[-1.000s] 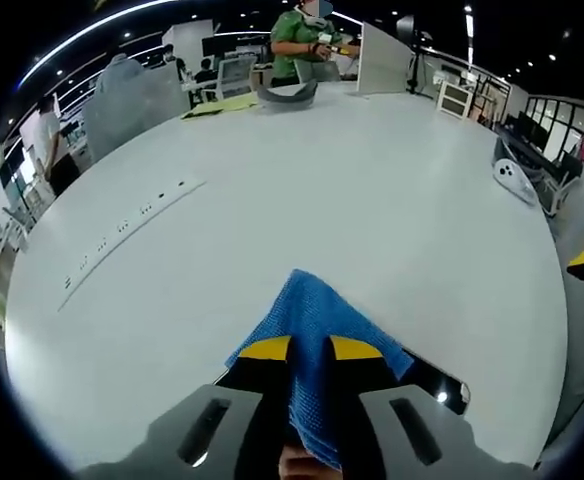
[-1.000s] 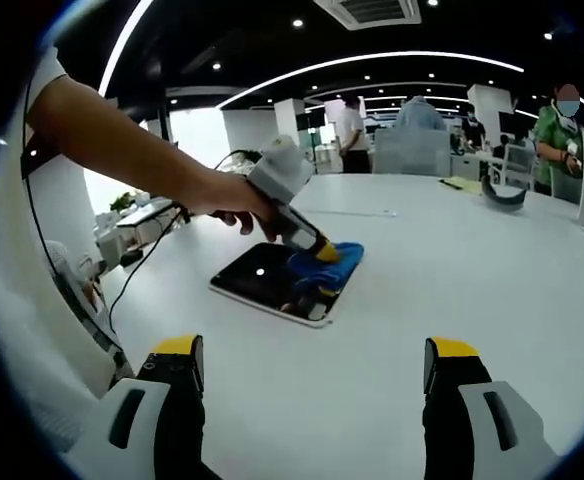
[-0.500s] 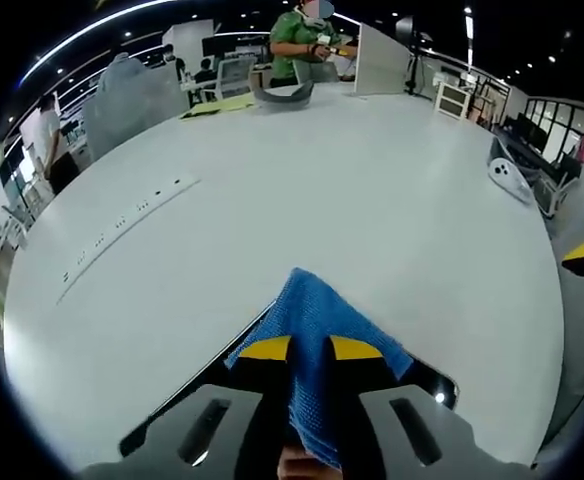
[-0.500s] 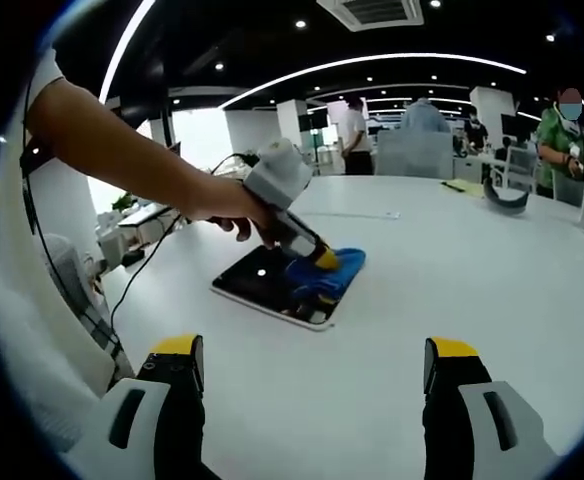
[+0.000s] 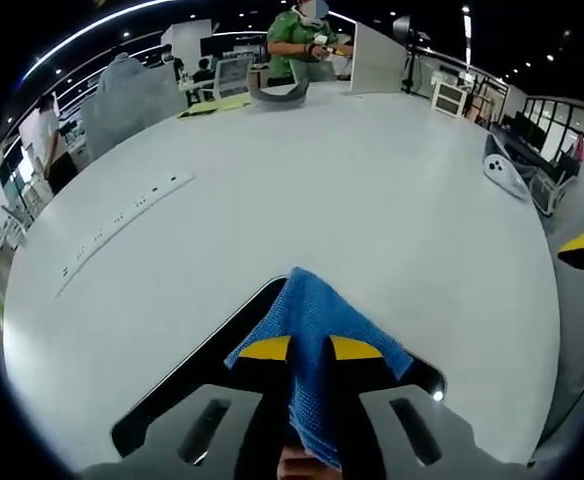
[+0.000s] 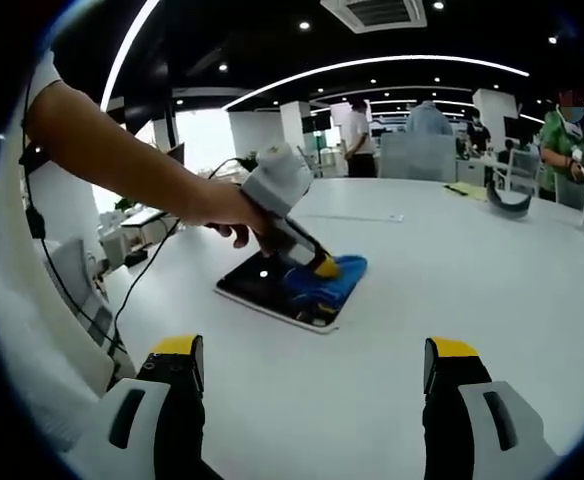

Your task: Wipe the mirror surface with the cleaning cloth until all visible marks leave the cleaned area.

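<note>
A dark flat mirror (image 6: pixel 257 288) lies on the white table (image 6: pixel 392 330). In the left gripper view its dark surface (image 5: pixel 187 385) runs under my jaws. My left gripper (image 5: pixel 311 349) is shut on a blue cleaning cloth (image 5: pixel 317 320), which rests on the mirror's far end. From the right gripper view a person's hand holds that left gripper (image 6: pixel 322 266) down on the blue cloth (image 6: pixel 334 280). My right gripper (image 6: pixel 312 365) hangs open above the table, well short of the mirror, with nothing between its jaws.
A grey curved object (image 5: pixel 282 93) and yellow sheets (image 5: pixel 217 104) lie at the table's far side, near a seated person (image 5: pixel 302 40). A white device (image 5: pixel 505 173) sits at the right edge. A row of sockets (image 5: pixel 122 220) is set in the tabletop.
My left gripper has drawn the cloth back along the mirror: more of the dark surface shows left of my jaws. The right gripper stays put.
</note>
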Demonstrator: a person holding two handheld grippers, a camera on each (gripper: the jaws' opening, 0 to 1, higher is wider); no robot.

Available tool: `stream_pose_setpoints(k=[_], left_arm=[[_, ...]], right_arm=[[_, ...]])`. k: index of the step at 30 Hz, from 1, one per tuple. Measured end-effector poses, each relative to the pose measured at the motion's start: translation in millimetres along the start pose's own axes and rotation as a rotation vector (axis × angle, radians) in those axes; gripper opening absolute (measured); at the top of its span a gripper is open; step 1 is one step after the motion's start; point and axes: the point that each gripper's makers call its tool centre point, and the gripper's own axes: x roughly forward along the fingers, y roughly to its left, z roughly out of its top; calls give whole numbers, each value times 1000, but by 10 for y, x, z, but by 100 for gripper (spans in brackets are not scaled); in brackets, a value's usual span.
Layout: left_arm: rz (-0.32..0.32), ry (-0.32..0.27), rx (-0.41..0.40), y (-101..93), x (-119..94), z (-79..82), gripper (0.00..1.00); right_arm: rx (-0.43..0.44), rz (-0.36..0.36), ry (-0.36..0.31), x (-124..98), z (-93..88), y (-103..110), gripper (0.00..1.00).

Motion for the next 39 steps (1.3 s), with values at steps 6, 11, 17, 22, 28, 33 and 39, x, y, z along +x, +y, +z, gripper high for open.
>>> stream_pose_setpoints(k=[6,11,17,22,28,33,39], left_arm=[[8,-1,-9,-38,-15,-21,11],[4,-5,-11,-81,-37,-56,11],[4,-11,-15,-133,-66,-96,11],[0,-15,-16,-176,-102,-140,11],[-3,-17,-3,-174,-110,-148,10],[-3,-13,11,-168,-116,-159,9],[-3,-1,15,-167,-133,-175,9]], right_arm=[[7,-2,-8,-27,-5,12,91],[10,0,-11,-54,-10,42,91],[10,2,-16,-79,-4,77,91],[5,8,-21,-93,15,129,91],[-1,8,-23,-121,19,171,91],[-4,7,-22,-132,25,176,91],[-13,8,-21,-130,56,182,91]])
